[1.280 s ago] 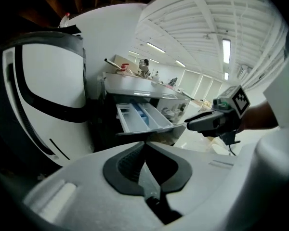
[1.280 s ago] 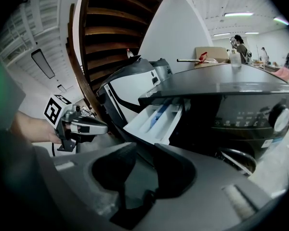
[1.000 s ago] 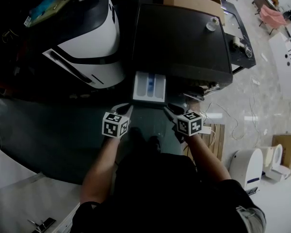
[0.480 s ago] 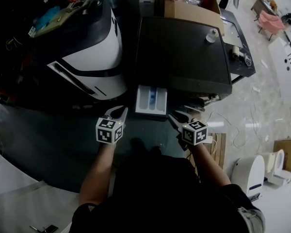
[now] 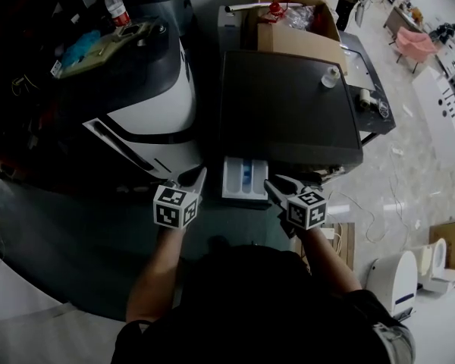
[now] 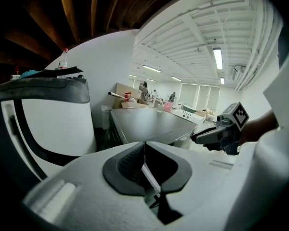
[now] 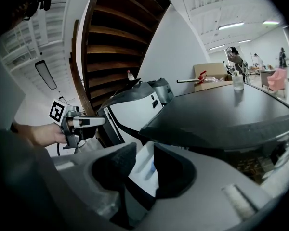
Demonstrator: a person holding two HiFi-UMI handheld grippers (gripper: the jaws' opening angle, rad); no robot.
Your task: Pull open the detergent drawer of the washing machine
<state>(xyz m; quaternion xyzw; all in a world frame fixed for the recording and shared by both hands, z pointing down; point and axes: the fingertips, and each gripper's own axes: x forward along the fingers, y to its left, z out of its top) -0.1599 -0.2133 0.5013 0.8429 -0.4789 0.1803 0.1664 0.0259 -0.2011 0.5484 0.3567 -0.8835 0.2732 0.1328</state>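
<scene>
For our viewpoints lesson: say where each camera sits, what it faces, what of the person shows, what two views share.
Head view: on the head, looking down at the washer and open drawer; forearms, left gripper, right gripper show.
Left gripper view: on that gripper, along shut jaws over the washer; right gripper shows.
Right gripper view: on that gripper, through open jaws at the drawer; left gripper and hand show.
Shared: head and right gripper views show the drawer.

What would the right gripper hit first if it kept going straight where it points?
The right gripper would most likely meet the pulled-out detergent drawer first. The drawer shows right between the open jaws in the right gripper view, though depth is unclear.
</scene>
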